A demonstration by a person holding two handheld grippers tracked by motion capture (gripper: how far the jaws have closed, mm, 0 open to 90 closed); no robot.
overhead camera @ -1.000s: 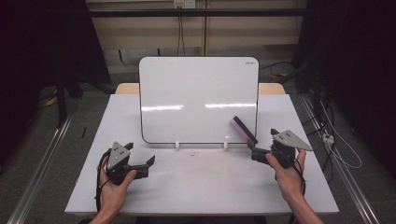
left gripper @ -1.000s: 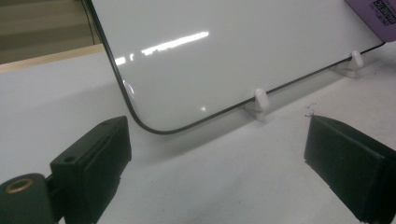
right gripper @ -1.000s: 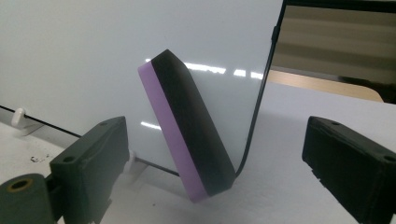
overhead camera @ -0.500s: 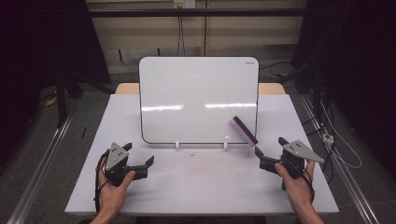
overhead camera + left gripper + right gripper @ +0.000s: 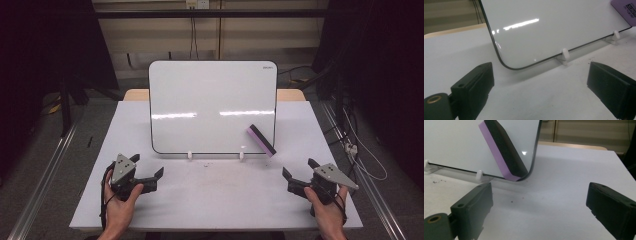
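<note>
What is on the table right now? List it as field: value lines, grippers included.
board: whiteboard upright on two white clips, surface clean
eraser: purple and black eraser tilted against the board's lower right corner
left gripper: jaws wide apart, holding nothing, low over the table before the board's lower left corner
right gripper: jaws wide apart, holding nothing, apart from the eraser, which lies ahead of it
table: white top, a few dark specks near the clips
</note>
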